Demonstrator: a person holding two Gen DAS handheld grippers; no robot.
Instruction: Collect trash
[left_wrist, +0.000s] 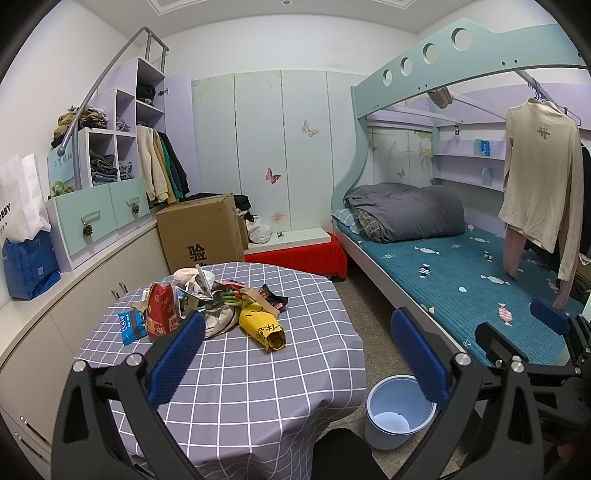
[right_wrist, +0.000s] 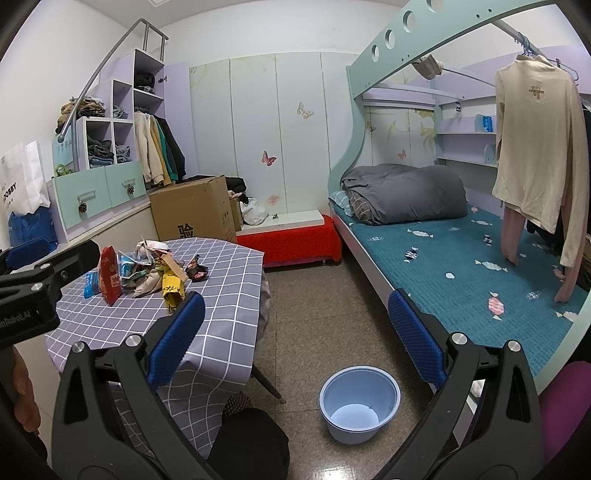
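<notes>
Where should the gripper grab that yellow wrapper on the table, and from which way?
Probably the near, open end of the yellow wrapper. It lies flat on the checked tablecloth, poking out of the trash pile toward the open left gripper, with bare cloth around that end. Come down from above and the front, fingers across its narrow width, so nothing else gets pinched.

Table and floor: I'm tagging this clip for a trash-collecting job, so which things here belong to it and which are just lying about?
Belongs to the job:
- wrapper pile on the checked table
- yellow wrapper
- red snack bag
- blue bin, on the floor, nothing in it
- left gripper and right gripper, both open

Just lying about:
- cardboard box
- grey duvet
- hanging cream top
</notes>
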